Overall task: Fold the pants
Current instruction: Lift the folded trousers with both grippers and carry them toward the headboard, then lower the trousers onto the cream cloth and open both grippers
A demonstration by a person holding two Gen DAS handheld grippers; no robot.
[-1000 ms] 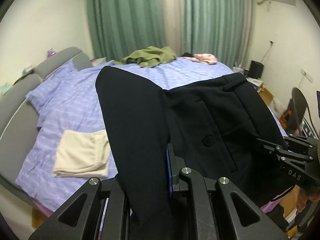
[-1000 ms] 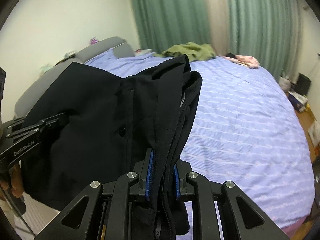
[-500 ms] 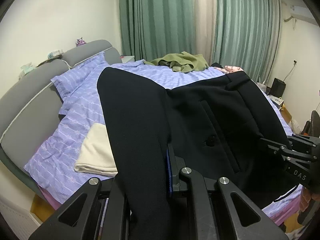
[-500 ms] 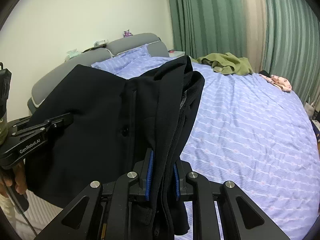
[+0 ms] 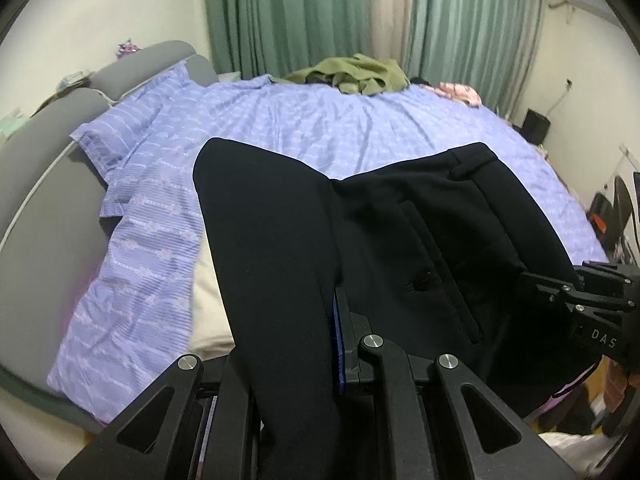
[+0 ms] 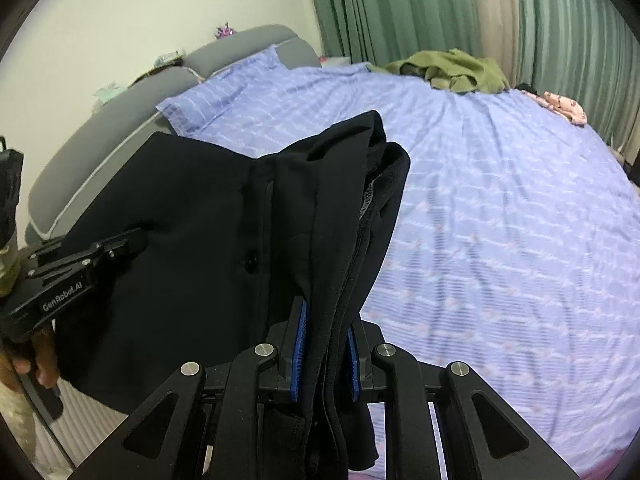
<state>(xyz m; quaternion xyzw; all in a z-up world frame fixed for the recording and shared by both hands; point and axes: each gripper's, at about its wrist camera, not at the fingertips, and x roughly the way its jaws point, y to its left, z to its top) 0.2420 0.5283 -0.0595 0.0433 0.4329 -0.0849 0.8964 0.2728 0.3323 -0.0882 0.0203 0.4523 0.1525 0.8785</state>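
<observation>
Green curtains [image 5: 304, 12] close off the far wall in your left wrist view, and a bed [image 5: 360, 128] under a lilac striped sheet fills the middle, its grey headboard [image 5: 60, 140] curving along at 9 o'clock. Your left gripper [image 5: 320, 344] sits at 6 o'clock, clamped on the black pants [image 5: 400, 240]; the cloth runs up between its fingers and covers the left one, with only the right blue pad showing. The pants hang stretched above the bed toward 3 o'clock, where your right gripper [image 5: 556, 288] pinches their other side. A cream folded cloth [image 5: 208, 308] lies on the sheet at 8 o'clock, partly behind the pants, and an olive garment [image 5: 352, 74] lies at 12 o'clock with a pink one [image 5: 460, 92] beside it. From your right wrist, the same bed [image 6: 500, 220] spreads from centre to 3 o'clock. Your right gripper [image 6: 324, 348] at 6 o'clock is closed on a bunched edge of the pants [image 6: 200, 240], blue pads pressing both sides. At 9 o'clock your left gripper [image 6: 120, 244] bites the far side, your hand [image 6: 40, 360] just below it.
</observation>
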